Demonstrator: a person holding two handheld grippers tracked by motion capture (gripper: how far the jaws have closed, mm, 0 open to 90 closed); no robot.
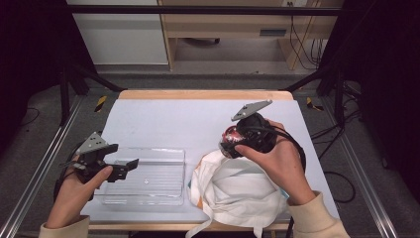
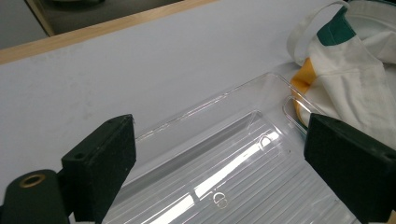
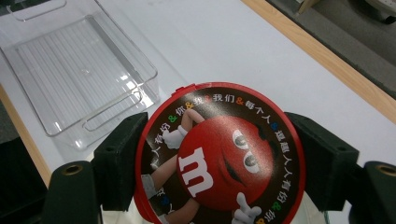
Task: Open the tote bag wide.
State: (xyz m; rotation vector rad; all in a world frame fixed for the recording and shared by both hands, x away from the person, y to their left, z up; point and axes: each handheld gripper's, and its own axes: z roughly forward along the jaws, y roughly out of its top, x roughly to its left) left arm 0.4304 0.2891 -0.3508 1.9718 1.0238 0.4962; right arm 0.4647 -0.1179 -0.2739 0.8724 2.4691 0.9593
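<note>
The right hand-held gripper (image 3: 219, 163) has its jaws clamped on either side of a round red-lidded candy tub (image 3: 219, 156) (a cartoon candy figure on the lid), held above the white cloth bag (image 1: 237, 191) at about 5 o'clock on the worktop (image 1: 198, 116). The left hand-held gripper (image 2: 219, 163) hangs with jaws wide apart and nothing between them over the clear plastic tray (image 1: 163, 171), which sits at 7 o'clock just beside the bag.
</note>
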